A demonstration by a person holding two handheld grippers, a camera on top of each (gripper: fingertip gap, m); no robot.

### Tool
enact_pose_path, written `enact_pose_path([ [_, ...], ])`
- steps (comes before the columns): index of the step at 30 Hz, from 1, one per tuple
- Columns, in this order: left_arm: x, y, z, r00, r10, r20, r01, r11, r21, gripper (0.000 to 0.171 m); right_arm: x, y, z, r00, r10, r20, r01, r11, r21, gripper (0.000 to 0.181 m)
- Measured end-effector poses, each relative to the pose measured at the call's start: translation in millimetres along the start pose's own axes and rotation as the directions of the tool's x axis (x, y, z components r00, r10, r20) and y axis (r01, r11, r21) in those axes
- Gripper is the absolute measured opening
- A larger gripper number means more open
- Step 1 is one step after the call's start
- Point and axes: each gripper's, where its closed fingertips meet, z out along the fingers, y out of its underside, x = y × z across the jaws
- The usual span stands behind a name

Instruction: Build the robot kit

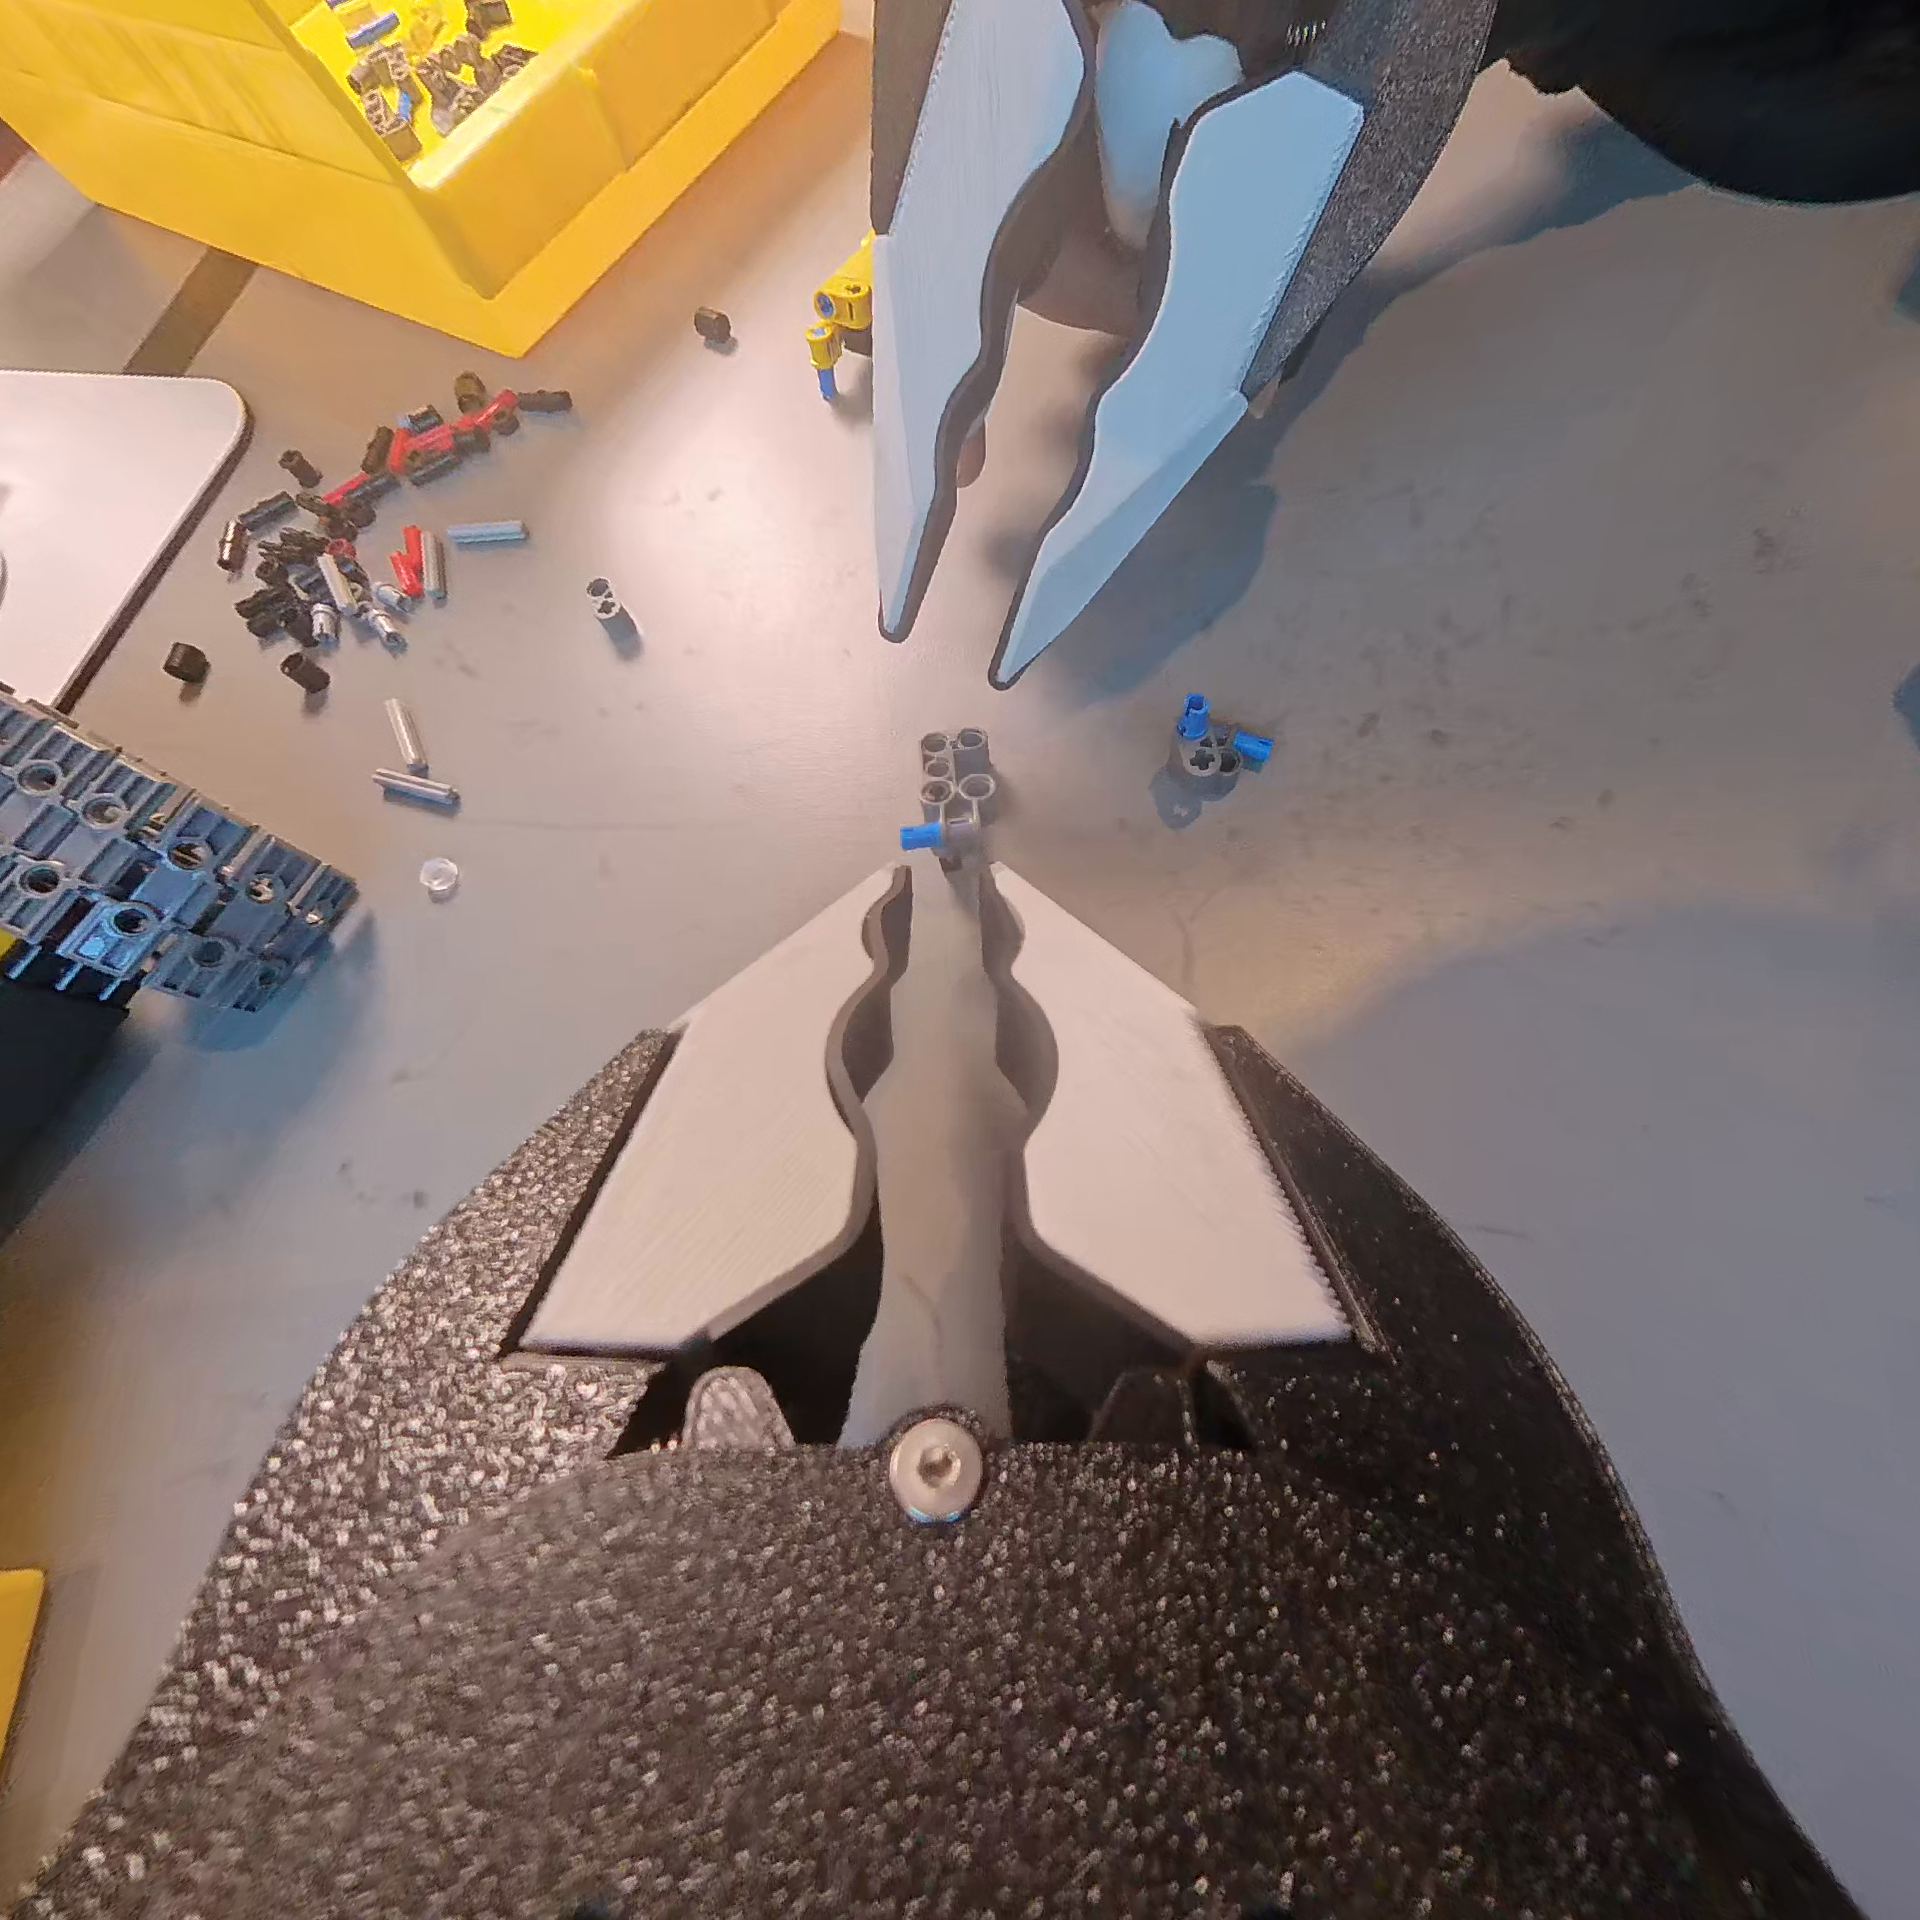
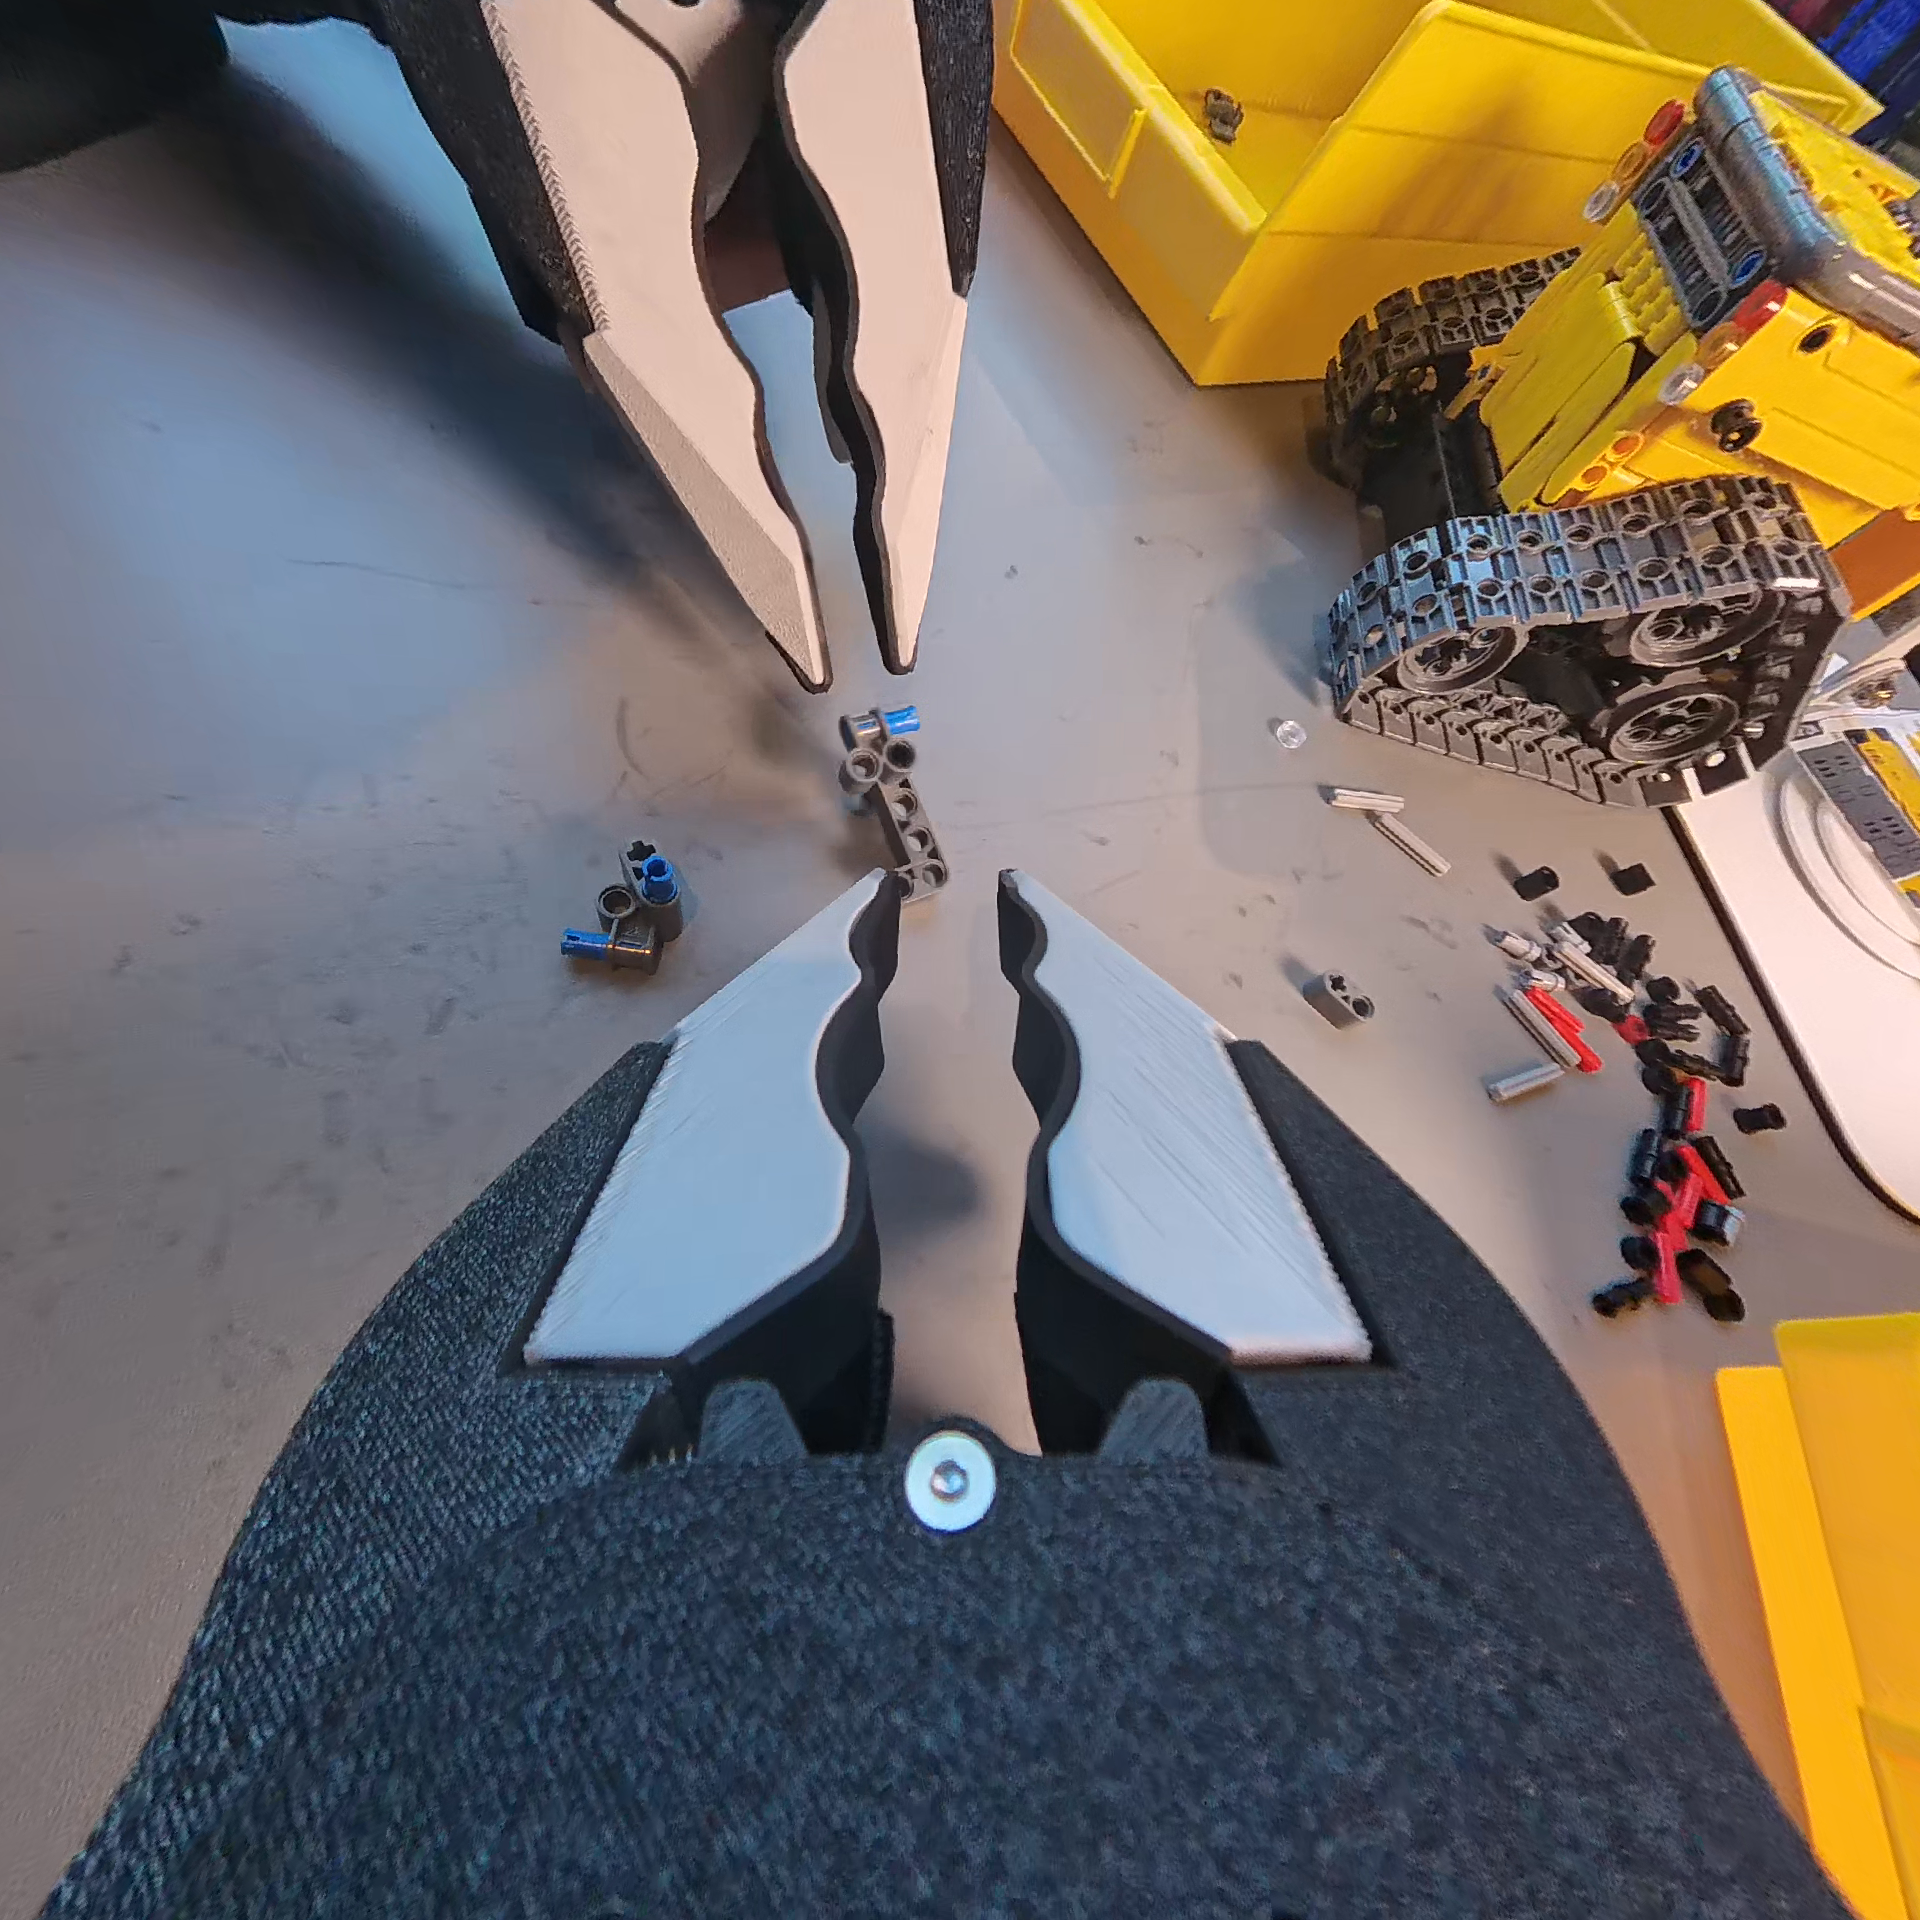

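Note:
A small grey beam assembly with a blue pin (image 1: pixel 954 792) lies on the grey table between the two grippers; it also shows in the right wrist view (image 2: pixel 896 805). My left gripper (image 1: pixel 945 871) is narrowly open, its tips just short of the pin end. It reaches in from the top of the right wrist view (image 2: pixel 857 675). My right gripper (image 2: pixel 945 881) is open and empty; its left fingertip is right beside the beam's other end. It reaches in from the top of the left wrist view (image 1: pixel 951 652). A dark connector with two blue pins (image 1: pixel 1216 753) (image 2: pixel 634 914) lies beside them.
A yellow parts bin (image 1: pixel 416 208) (image 2: pixel 1299 208) stands at the back. A yellow tracked model vehicle (image 2: pixel 1610 499) stands on a white board (image 2: pixel 1829 997). Black and red pins (image 1: pixel 343 530) (image 2: pixel 1662 1143), grey axles (image 1: pixel 416 774) (image 2: pixel 1387 826) and a grey connector (image 1: pixel 610 608) (image 2: pixel 1338 1000) are scattered. The tips of one gripper are about 5 cm away from the tips of the other.

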Motion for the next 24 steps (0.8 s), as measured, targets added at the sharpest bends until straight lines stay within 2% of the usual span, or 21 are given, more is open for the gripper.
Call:
enact_pose_path([
  [7,2,3,1,0.999,-0.038,-0.032,0.038,0.999,-0.013,0.02,0,0,-1,1.0,0.01,0.003,-0.01,1.0,0.004,0.019],
  [14,4,-2,7,0.995,-0.089,-0.044,0.09,0.996,0.011,0.019,-1,-2,8,0.999,0.01,0.031,-0.009,1.0,-0.015,0.02],
  [19,1,-3,11,0.999,-0.033,0.02,0.034,0.999,-0.004,0.0,-8,0,16,0.998,-0.014,0.063,0.017,0.999,-0.051,0.021],
  [24,0,-1,9,0.999,0.022,0.047,-0.021,1.0,-0.018,0.0,-9,5,16,0.998,-0.03,0.057,0.034,0.996,-0.079,0.015],
])
